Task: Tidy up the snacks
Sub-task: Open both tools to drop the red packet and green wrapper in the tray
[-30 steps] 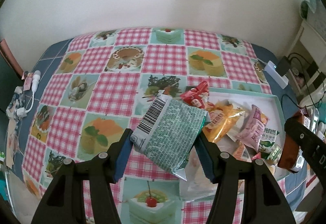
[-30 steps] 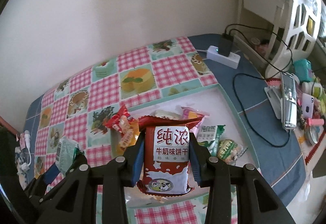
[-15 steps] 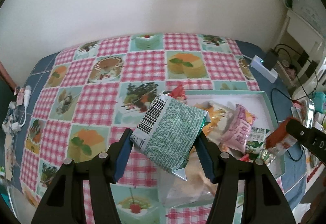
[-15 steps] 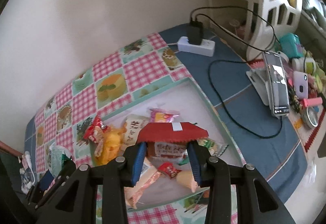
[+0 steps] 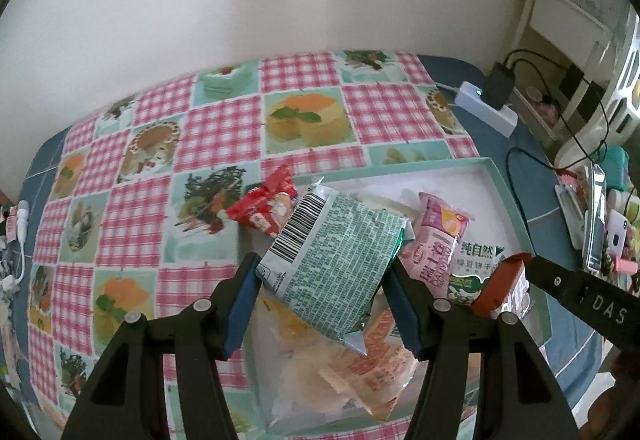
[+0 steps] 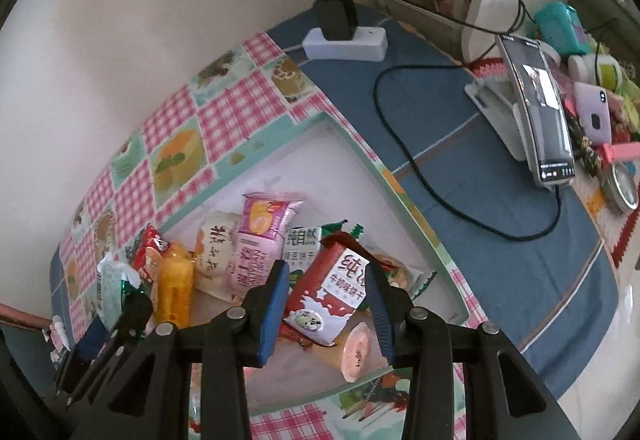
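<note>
My left gripper (image 5: 326, 300) is shut on a green-and-white snack packet (image 5: 332, 260), holding it above the near left part of a teal-rimmed white tray (image 5: 486, 163). My right gripper (image 6: 326, 304) has its jaws spread wider than a red-and-white milk biscuit packet (image 6: 332, 290), which lies tilted between them over the tray (image 6: 360, 147). That packet (image 5: 500, 286) and the right gripper also show at the right of the left wrist view. Several other snacks lie in the tray, among them a pink packet (image 5: 436, 244) and a red packet (image 5: 266, 205) over its left rim.
The tray sits on a pink checked tablecloth with cake pictures (image 5: 208, 127). A white power strip with a black plug (image 6: 348, 35) and black cables (image 6: 420, 167) lie on the blue cloth to the right. A phone on a stand (image 6: 540, 103) and small clutter stand at the far right.
Both grippers moved right and down over the tray. The right jaws widened and the biscuit packet tipped over between them. The left gripper still holds the green packet.
</note>
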`<control>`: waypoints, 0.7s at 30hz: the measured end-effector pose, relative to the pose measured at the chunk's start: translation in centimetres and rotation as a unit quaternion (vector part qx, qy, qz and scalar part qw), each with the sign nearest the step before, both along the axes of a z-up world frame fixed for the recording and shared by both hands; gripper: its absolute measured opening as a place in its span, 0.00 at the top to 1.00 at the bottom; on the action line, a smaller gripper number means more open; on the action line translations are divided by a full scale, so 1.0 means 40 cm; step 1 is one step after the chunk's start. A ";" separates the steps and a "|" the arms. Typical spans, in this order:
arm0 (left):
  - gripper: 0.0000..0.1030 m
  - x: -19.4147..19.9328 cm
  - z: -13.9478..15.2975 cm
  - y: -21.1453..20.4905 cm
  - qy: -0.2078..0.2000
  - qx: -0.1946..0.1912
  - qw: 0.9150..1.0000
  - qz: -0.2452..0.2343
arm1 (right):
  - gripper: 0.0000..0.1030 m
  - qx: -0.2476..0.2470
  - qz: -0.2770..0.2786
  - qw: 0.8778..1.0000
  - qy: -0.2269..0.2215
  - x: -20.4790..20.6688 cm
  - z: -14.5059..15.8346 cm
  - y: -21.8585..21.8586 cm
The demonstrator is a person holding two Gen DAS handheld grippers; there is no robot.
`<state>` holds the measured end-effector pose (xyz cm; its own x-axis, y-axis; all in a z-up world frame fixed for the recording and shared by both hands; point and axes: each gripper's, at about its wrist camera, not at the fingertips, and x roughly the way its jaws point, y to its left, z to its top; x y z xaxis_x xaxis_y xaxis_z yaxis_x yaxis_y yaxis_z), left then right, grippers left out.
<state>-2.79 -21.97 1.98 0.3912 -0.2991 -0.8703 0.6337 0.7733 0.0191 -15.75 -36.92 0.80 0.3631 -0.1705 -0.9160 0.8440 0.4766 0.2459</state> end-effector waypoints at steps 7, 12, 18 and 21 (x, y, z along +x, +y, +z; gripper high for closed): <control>0.28 -0.004 -0.020 -0.006 0.017 -0.001 1.000 -0.007 | 0.59 0.002 -0.013 1.000 0.009 -0.001 -0.012 -0.003; 0.16 0.007 -0.013 0.014 0.017 -0.006 1.000 0.004 | 0.59 0.000 -0.016 1.000 0.017 0.000 -0.014 0.000; 0.11 0.052 -0.018 0.070 0.028 -0.012 0.998 0.061 | 0.57 -0.006 -0.007 0.999 0.033 0.009 -0.021 0.008; 0.11 0.078 -0.027 0.108 0.029 -0.004 0.995 0.094 | 0.43 -0.011 -0.003 0.999 0.040 0.013 -0.021 0.013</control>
